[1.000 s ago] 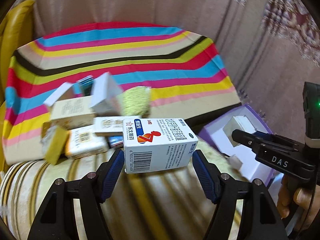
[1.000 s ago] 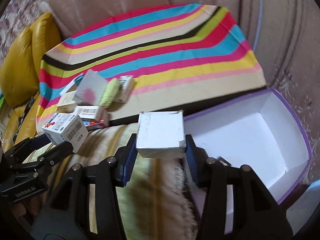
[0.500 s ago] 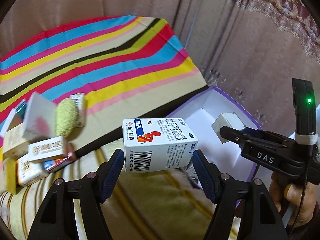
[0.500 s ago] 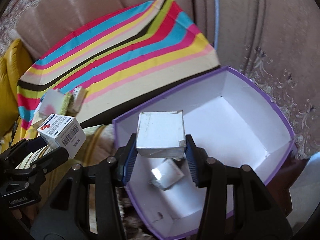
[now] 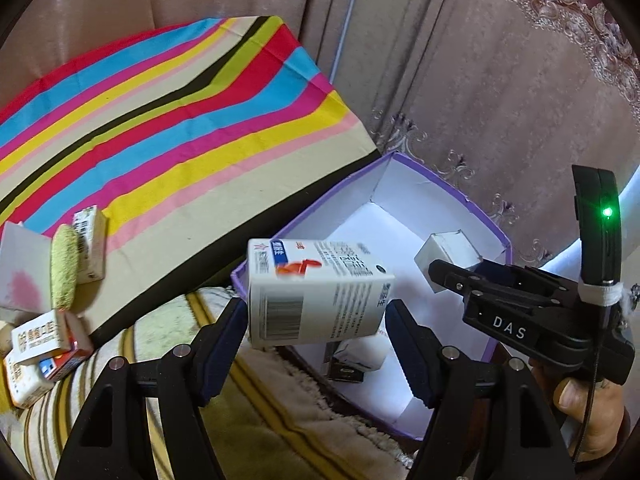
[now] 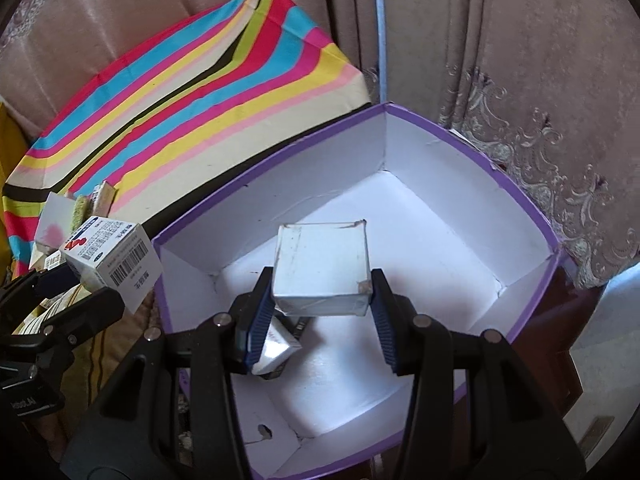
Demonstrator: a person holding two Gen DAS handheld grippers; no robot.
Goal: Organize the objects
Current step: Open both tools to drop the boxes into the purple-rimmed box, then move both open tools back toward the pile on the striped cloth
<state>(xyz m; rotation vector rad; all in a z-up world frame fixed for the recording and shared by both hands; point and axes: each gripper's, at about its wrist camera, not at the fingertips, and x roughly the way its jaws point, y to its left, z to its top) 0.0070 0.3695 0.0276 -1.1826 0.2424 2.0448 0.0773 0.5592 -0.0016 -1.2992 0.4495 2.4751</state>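
Hovering over purple-rimmed box (image 6: 552,240), right jaws clamping white carton (image 6: 322,268), left jaws opening around medicine box (image 5: 316,288).

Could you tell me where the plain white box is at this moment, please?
In the right wrist view, the plain white box sits centre frame, clamped in the right gripper above the open purple-rimmed bin, with a smaller carton lying below it.

The medicine carton (image 5: 316,288) is smeared with blur, its print unreadable. A small packet (image 6: 276,350) in the purple box (image 6: 460,140) sits half hidden behind the right hand-held gripper (image 6: 320,312). The box pile (image 5: 36,340) runs off the left edge.
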